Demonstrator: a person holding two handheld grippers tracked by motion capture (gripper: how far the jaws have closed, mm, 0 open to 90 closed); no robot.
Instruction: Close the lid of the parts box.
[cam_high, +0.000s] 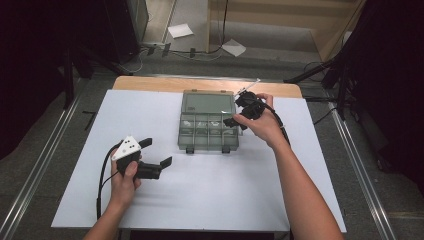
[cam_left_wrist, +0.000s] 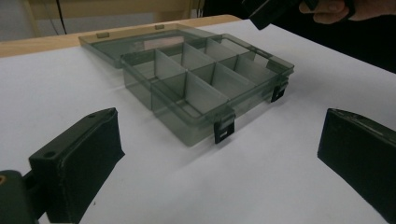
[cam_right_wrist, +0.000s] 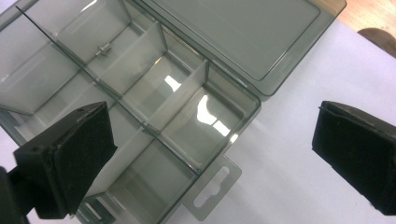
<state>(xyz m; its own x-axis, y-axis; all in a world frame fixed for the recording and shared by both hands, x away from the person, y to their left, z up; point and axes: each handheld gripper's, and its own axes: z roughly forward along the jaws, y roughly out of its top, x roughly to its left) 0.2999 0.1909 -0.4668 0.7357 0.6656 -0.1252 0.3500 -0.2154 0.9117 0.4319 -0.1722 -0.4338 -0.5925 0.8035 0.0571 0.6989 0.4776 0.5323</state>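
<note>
While open, right hand-held gripper (cam_high: 239, 111) overhangs box (cam_high: 208, 131) edge.

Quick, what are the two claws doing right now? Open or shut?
Left claw: open, holding nothing, apart from the box.
Right claw: open, holding nothing, at the box's right end.

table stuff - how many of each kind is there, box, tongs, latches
Box: 1, smoky clear plastic, lid open
Latches on its front edge: 2, black
Tongs: 2, left and right, both open
Total: 5
</note>
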